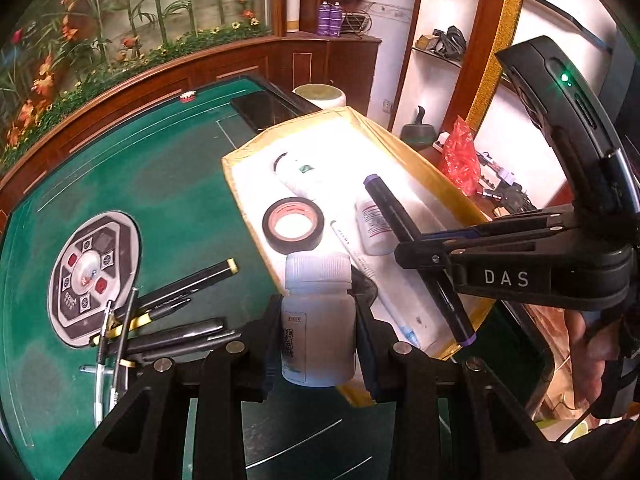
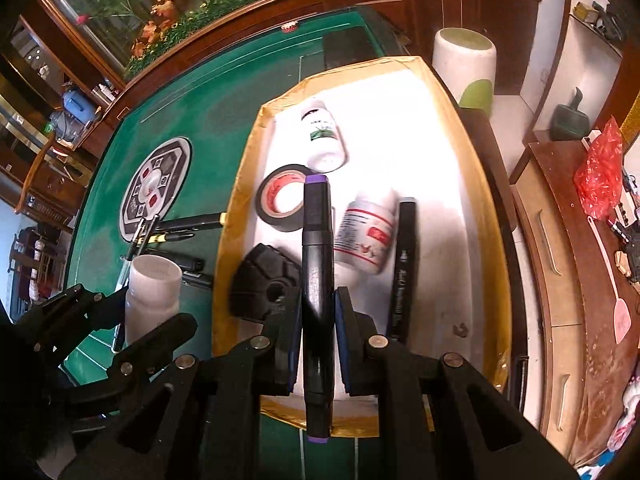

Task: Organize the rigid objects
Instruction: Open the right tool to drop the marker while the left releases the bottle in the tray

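My left gripper [image 1: 318,320] is shut on a white pill bottle [image 1: 318,320] with a ribbed cap, held upright at the near left edge of the yellow-rimmed white tray [image 1: 248,152]; it also shows in the right wrist view [image 2: 152,300]. My right gripper [image 2: 318,312] is shut on a black marker with purple ends [image 2: 317,264], held over the tray; the marker also shows in the left wrist view [image 1: 400,220]. In the tray lie a black tape roll [image 2: 282,200], two white bottles [image 2: 325,140] [image 2: 366,236], another black marker [image 2: 404,264] and a black lump [image 2: 266,284].
Several black pens [image 1: 180,292] lie on the green felt table [image 1: 160,184] beside a round control panel [image 1: 94,276]. A white stool [image 2: 464,60] stands beyond the tray. A wooden cabinet with a red bag [image 2: 598,176] is on the right.
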Tool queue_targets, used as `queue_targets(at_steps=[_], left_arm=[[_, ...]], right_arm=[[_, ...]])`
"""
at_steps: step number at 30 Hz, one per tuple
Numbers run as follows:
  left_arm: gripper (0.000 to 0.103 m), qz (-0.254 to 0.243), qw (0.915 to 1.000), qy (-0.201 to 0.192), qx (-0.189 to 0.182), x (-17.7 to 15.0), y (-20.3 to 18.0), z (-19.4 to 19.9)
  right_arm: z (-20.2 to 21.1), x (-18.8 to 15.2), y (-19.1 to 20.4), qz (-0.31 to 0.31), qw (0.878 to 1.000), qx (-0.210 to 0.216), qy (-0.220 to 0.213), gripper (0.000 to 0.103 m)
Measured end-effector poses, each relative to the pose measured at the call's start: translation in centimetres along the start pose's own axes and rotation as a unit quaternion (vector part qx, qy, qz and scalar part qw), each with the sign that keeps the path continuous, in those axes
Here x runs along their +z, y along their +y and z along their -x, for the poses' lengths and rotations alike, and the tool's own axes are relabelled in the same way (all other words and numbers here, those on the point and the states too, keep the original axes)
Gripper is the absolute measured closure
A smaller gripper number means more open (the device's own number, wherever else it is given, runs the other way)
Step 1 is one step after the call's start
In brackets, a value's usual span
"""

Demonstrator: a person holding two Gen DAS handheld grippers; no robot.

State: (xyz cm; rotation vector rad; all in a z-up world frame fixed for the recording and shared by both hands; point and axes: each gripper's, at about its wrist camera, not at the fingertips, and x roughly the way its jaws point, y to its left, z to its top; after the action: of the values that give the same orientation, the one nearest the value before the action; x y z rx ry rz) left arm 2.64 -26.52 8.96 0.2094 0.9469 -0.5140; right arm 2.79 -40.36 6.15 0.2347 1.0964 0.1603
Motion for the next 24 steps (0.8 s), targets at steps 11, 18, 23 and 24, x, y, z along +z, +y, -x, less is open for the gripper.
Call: queue_targets(at_steps=[11, 18, 23, 24], left_arm=[[0.068, 0.009, 0.9999, 0.013, 0.002, 0.5, -0.8, -2.2], [0.068, 0.027, 0.9993, 0.026, -0.009, 0.4, -0.8, -4.1], [0.068, 0.026, 0.9988, 0.038, -0.016, 0.4, -1.4, -5.4], [0.068, 0.027, 0.9987, 0.04, -0.017, 0.4, -1.5, -5.5]], right_arm=[[0.0, 0.6, -1.3, 0.005, 1.0, 0.001, 0.002, 0.088], [-0.5, 1.3, -1.2, 0.02, 1.0, 0.003, 0.005, 0.088], [-1.5, 1.3, -0.9, 0.021, 0.999, 0.007, 0.034, 0.086], [-1.7, 1.0, -0.9, 0.021, 0.999, 0.007, 0.041, 0.086]])
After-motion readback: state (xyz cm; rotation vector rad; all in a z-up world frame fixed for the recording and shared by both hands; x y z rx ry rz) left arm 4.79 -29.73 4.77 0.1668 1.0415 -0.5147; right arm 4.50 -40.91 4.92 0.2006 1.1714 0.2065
